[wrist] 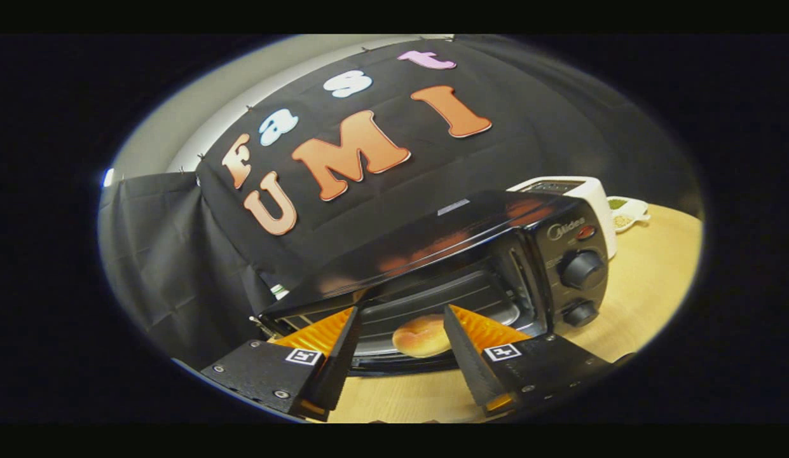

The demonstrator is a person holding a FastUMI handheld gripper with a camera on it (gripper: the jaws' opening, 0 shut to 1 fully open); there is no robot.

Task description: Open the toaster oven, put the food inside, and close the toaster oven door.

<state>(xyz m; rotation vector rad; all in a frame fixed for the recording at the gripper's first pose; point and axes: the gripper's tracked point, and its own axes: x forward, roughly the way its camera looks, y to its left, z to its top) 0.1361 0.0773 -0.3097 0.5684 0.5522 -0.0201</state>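
Two spread tongs [400, 321] flanking bun [421, 336] inside toaster oven [470, 254].

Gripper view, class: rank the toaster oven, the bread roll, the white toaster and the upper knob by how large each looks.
1. Toaster oven
2. White toaster, partly hidden behind the oven
3. Bread roll, seen between the open tongs
4. Upper knob

The roll sits nearer the camera, so its rank is unsure.
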